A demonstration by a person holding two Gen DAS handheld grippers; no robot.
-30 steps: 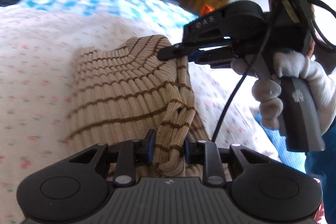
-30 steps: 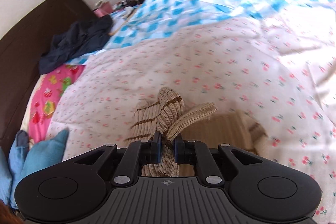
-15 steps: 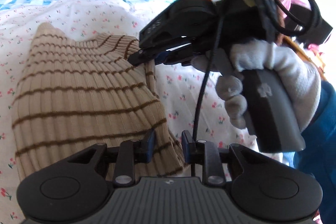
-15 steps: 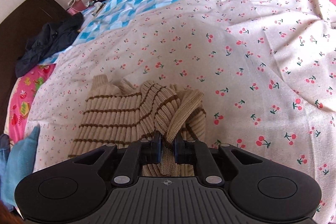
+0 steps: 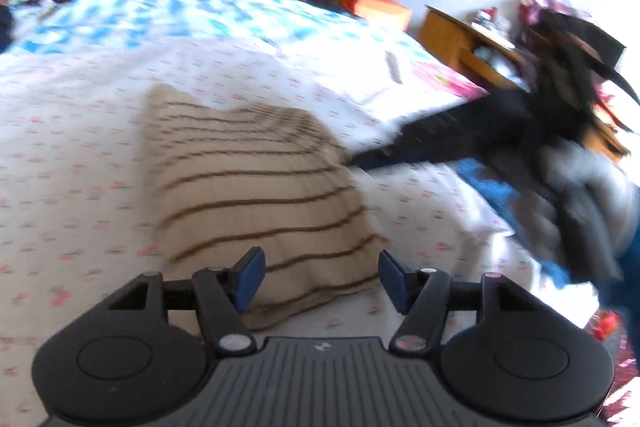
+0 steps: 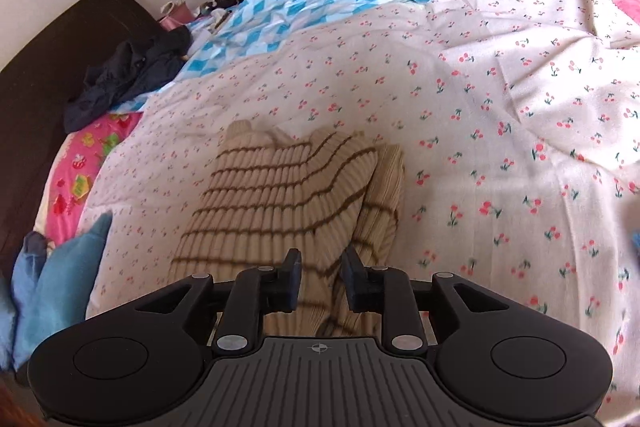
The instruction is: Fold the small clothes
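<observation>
I see both tongs released: left gripper and right gripper hover over the folded beige brown-striped ribbed sweater on the cherry-print bedsheet.

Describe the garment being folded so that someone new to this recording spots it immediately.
Start at the bed's cherry-print sheet. On it, just ahead of the right claw, lies a folded sweater. It is ribbed beige knit with thin brown stripes, unlike the dark clothes heaped near the headboard.
</observation>
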